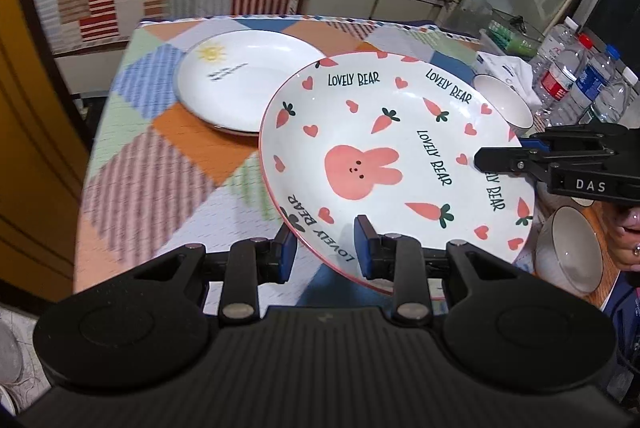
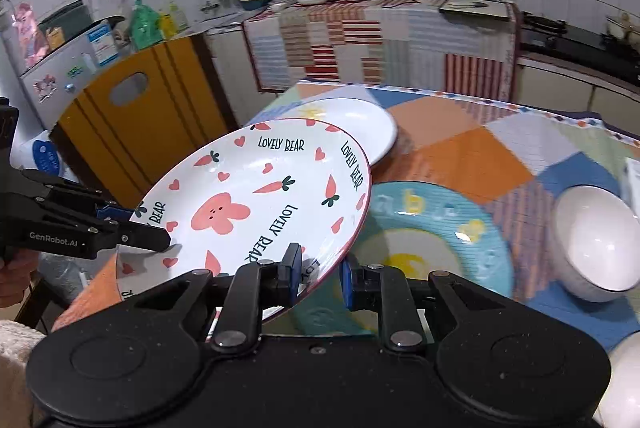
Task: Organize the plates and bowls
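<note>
A white plate with a pink rabbit, carrots and "LOVELY BEAR" lettering is held tilted above the table; it also shows in the right wrist view. My left gripper is shut on its near rim. My right gripper is shut on its opposite rim and shows from the side in the left wrist view. My left gripper shows in the right wrist view. A white plate with a sun print lies on another plate on the table behind.
The table has a patchwork cloth. A blue plate with a yellow print lies under the held plate. White bowls stand at the right. Water bottles stand at the far right.
</note>
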A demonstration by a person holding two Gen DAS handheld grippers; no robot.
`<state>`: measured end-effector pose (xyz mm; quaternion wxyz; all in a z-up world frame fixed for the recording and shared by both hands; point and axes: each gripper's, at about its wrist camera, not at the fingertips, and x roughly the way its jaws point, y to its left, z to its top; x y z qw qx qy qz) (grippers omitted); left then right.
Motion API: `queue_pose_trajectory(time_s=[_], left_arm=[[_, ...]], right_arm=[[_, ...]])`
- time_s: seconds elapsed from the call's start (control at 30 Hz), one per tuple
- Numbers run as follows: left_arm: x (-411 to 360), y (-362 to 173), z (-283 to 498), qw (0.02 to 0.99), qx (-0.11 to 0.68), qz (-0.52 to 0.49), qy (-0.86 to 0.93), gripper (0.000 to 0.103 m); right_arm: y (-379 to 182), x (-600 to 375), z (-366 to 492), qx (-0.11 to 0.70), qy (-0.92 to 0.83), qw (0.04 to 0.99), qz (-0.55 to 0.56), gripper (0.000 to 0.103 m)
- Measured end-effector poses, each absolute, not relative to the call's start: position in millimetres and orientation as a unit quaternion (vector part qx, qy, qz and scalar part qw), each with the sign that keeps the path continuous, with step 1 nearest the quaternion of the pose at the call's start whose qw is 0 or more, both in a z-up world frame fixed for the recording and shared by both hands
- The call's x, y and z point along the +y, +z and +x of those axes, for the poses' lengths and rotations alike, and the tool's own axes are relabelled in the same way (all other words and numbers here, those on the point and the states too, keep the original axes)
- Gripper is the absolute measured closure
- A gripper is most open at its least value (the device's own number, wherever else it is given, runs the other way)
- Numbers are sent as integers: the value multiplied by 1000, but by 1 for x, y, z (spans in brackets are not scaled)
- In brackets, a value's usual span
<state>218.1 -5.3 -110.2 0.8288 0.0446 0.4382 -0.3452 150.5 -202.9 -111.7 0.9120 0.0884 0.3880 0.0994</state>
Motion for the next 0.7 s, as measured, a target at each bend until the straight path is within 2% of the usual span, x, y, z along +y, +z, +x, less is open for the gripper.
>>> queue_pose_trajectory(time_s=[0.37, 0.7], left_arm=[[-71, -143, 238, 801, 471, 55, -366, 74], [-88, -154, 247, 789, 492, 76, -359, 74]], right_arm=[[-137, -253, 151, 416, 43, 901, 116, 78], [-159, -270, 149, 434, 20, 889, 144, 78]])
